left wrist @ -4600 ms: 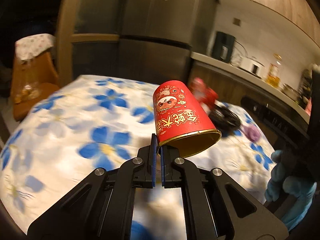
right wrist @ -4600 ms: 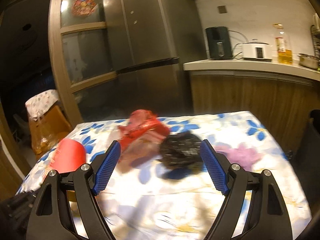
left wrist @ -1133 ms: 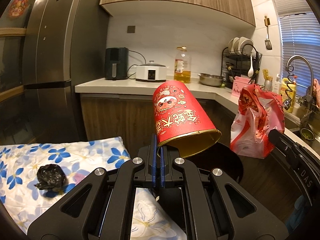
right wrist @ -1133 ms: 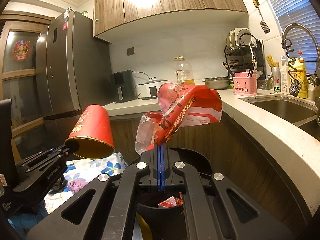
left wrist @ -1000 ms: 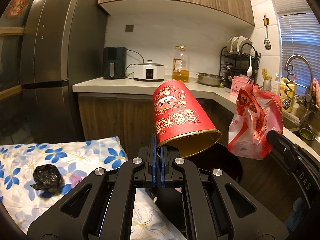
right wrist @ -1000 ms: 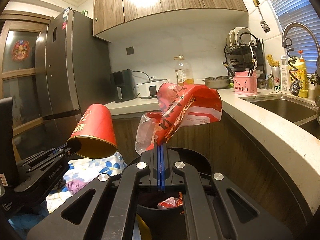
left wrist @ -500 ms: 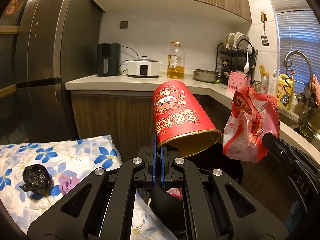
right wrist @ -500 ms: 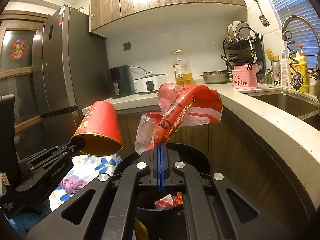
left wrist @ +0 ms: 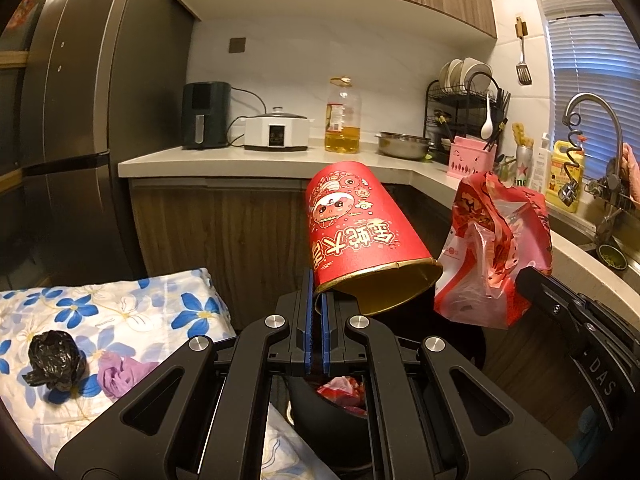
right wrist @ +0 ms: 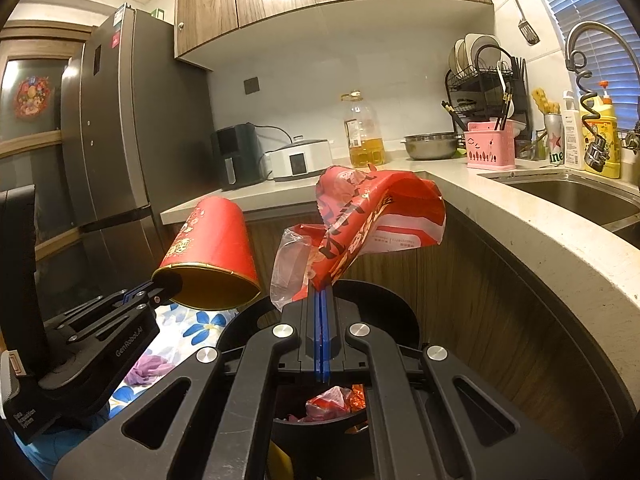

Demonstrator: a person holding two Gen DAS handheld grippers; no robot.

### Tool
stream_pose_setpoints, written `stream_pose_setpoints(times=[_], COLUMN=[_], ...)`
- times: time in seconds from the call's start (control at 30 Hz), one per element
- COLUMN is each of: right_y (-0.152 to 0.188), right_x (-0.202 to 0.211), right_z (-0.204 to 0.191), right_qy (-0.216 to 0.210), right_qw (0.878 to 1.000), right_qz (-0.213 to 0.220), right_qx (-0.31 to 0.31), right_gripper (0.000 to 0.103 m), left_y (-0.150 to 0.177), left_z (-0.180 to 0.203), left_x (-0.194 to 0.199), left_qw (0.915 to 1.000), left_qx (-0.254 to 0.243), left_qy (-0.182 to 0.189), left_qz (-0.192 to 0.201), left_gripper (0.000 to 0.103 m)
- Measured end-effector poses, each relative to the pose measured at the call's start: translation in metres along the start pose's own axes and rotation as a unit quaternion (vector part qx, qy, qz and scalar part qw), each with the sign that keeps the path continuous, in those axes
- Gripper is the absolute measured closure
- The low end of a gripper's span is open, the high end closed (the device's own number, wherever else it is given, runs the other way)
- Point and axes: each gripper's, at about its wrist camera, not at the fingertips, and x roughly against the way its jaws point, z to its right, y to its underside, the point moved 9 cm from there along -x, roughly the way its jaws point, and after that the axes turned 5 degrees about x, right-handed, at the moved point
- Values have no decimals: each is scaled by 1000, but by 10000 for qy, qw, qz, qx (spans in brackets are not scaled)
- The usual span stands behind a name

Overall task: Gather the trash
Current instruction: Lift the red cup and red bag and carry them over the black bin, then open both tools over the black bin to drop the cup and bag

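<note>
The left gripper (left wrist: 316,304) is pinched tight on the gold rim of the red paper cup (left wrist: 356,236). It holds only the thin edge, so the cup sticks out past the tips and tips over. The cup's long way runs from its open mouth, low and close to the tips, up to its closed bottom, which points up and away toward the counter (left wrist: 256,162). The mouth faces down and a bit to the right.

The right gripper (right wrist: 321,300) is squeezed all the way shut on a fold of the red plastic bag (right wrist: 372,216). The bag is soft, so it flops up and over the tips and hangs a little to the left.

Both things are held out over the black trash bin (right wrist: 384,300), which sits just under and ahead of both sets of tips. Some red trash (right wrist: 332,402) is already inside it. That is likely why they are held there: to be let go and fall in.

A black bag ball (left wrist: 54,360) and a purple scrap (left wrist: 120,372) lie on the flowered cloth (left wrist: 132,312), far off to the left gripper's left, not yet picked up.
</note>
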Motion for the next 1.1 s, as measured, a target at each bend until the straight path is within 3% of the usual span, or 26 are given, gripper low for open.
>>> stream_pose_setpoints(times=[0.6, 0.87, 0.93, 1.03, 1.1], right_y=[5, 13, 14, 16, 17], right_x=[-16, -22, -23, -21, -19], right_z=[4, 11, 13, 15, 16], right_qy=[-16, 49, 57, 115, 119], right_qw=[9999, 9996, 9995, 9993, 9992], right_qz=[-146, -230, -244, -244, -243], right_qx=[-40, -161, -200, -254, -302], right_gripper=[101, 88, 80, 77, 72], left_y=[16, 28, 30, 33, 33], left_z=[6, 4, 0, -2, -2], left_x=[-23, -35, -37, -39, -39], left_qw=[9997, 9989, 9986, 9980, 9978], left_qx=[-64, -16, 83, 172, 194], left_qy=[114, 161, 169, 252, 292], left_qz=[-221, -450, -497, -560, -558], left_gripper=[100, 99, 95, 87, 75])
